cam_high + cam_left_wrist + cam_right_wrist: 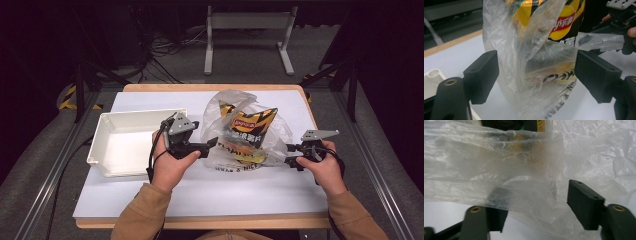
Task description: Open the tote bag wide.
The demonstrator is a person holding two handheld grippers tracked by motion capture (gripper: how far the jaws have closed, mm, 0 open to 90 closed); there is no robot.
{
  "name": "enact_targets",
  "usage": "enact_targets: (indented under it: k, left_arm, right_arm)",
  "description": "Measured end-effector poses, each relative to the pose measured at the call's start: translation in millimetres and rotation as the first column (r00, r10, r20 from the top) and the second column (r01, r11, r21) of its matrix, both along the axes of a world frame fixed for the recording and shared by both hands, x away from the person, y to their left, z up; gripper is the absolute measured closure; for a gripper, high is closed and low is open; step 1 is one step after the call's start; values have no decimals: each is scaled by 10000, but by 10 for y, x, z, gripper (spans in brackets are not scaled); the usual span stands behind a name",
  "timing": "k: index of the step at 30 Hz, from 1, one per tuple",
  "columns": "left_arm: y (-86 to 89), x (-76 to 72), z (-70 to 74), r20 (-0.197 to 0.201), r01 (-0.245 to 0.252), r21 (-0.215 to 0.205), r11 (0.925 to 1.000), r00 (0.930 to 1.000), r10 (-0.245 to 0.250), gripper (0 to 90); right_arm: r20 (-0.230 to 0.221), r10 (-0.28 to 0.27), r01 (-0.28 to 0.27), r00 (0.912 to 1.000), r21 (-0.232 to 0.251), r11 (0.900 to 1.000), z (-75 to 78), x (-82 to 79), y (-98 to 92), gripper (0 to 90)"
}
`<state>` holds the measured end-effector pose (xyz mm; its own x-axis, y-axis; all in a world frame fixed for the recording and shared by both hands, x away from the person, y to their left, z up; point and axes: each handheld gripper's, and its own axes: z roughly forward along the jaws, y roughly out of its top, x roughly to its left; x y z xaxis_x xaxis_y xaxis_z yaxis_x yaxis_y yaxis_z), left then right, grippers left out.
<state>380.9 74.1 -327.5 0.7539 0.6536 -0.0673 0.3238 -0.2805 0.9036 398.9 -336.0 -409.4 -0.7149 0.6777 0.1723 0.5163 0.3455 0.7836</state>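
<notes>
A clear plastic bag (227,102) stands in the middle of the white table (210,195), with a black and yellow chip packet (248,125) inside it. My left gripper (210,145) is at the bag's left side, jaws apart. In the left gripper view the bag's film (524,62) hangs between the open jaws (536,72) and the pads do not press on it. My right gripper (289,154) is at the bag's right edge. In the right gripper view a flap of film (499,170) drapes over one jaw while the open gripper (536,202) leaves a wide gap.
A white rectangular tray (107,122) sits on the table to the left of the bag, close to my left hand. The table's wooden front edge (200,221) runs below both forearms. Metal frame legs and cables stand on the floor beyond the table.
</notes>
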Motion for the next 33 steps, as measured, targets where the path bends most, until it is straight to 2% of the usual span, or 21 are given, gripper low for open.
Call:
enact_targets:
  k: [6, 10, 13, 15, 16, 17, 19, 20, 22, 25, 28, 33]
  left_arm:
    - [55, 24, 55, 32, -89, -306, 9995, 10000, 91, 194]
    - [79, 40, 49, -5, -167, -344, 9993, 9999, 167, 193]
    - [75, 43, 44, -28, -175, -400, 9990, 9998, 174, 193]
    - [73, 46, 44, -26, -146, -385, 9992, 9999, 145, 194]
    - [64, 45, 47, -61, -163, -388, 9991, 9999, 161, 193]
    - [64, 45, 47, -61, -163, -388, 9991, 9999, 161, 193]
    - [57, 48, 52, -18, -176, -385, 9991, 9998, 176, 194]
    - [55, 48, 55, -19, -169, -404, 9990, 9999, 168, 194]
    - [54, 52, 67, 47, -184, -394, 9991, 9998, 186, 194]
    - [57, 57, 89, 96, -231, -457, 9987, 9997, 235, 194]
    - [59, 62, 97, 81, -223, -497, 9985, 9997, 228, 194]
    - [57, 76, 104, 72, -205, -588, 9981, 9998, 210, 194]
  right_arm:
    - [-18, 567, -567, 9984, -211, 9982, 131, -121, -82, 232]
    - [215, 651, -645, 9976, -272, 9975, 210, -220, -175, 210]
    - [255, 810, -796, 9964, -530, 9954, 302, -316, -295, 199]
    - [401, 717, -694, 9966, -544, 9961, 361, -356, -368, 209]
    - [662, 452, -427, 9968, -389, 9983, 410, -378, -428, 230]
    - [662, 452, -427, 9968, -389, 9983, 410, -378, -428, 230]
    - [1139, 3, -14, 9935, 93, 10000, 486, -401, -496, 275]
    - [1139, 3, -14, 9935, 93, 10000, 486, -401, -496, 275]
    - [1555, -215, 140, 9876, 494, 9987, 508, -408, -465, 318]
    - [1746, -12, -112, 9846, 701, 9975, 486, -390, -355, 335]
    - [1953, 174, -323, 9806, 736, 9968, 422, -353, -225, 336]
    - [2030, 563, -734, 9776, 775, 9943, 254, -253, -16, 412]
